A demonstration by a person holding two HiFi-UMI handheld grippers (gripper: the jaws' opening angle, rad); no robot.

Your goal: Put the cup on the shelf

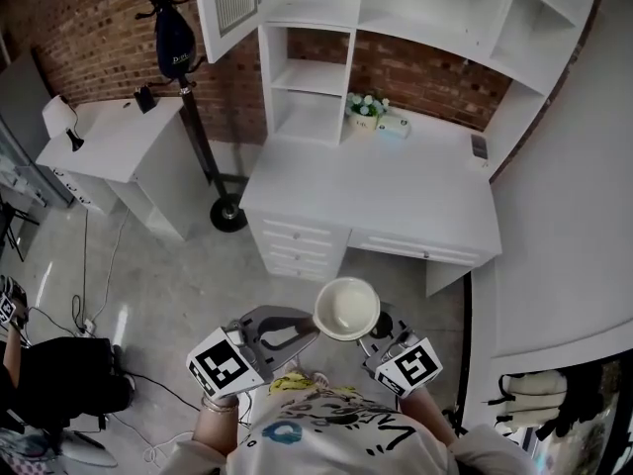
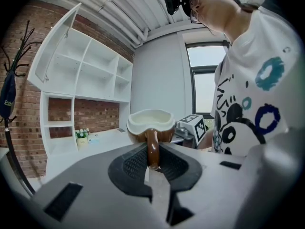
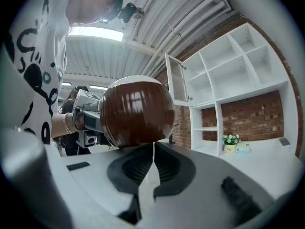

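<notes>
Cup (image 1: 346, 308): round-bodied, glossy dark brown glaze outside, matte cream inside, slightly wavy rim, empty. It has one brown loop handle (image 2: 152, 149). In the right gripper view the shell (image 3: 136, 113) throws sharp ceiling reflections, so the finish is smooth and ceramic-looking.

Position: in the air at the person's chest, between the two grippers, mouth up, over the floor in front of the white desk (image 1: 396, 186). It is well apart from the shelf (image 1: 307, 77).

Left gripper (image 1: 309, 331): jaws clamped on the handle, which runs down between the ribbed black pads (image 2: 131, 163) (cup body sits just past the tips). Grey moulded plastic body, with its marker cube (image 1: 223, 364) toward the person.

Right gripper (image 1: 373, 340): jaws together with only a thin slit showing, nothing between them. The cup's rounded side is right at the tips (image 3: 153, 149); contact cannot be confirmed.

Surroundings: the shelf is a white open-cubby unit with flat matte panels, one door swung open, and red brick wall (image 1: 425, 77) behind it. A small flower pot (image 1: 364, 112) stands at the back of the desk. A black coat stand (image 1: 193, 117) is to the desk's left.
</notes>
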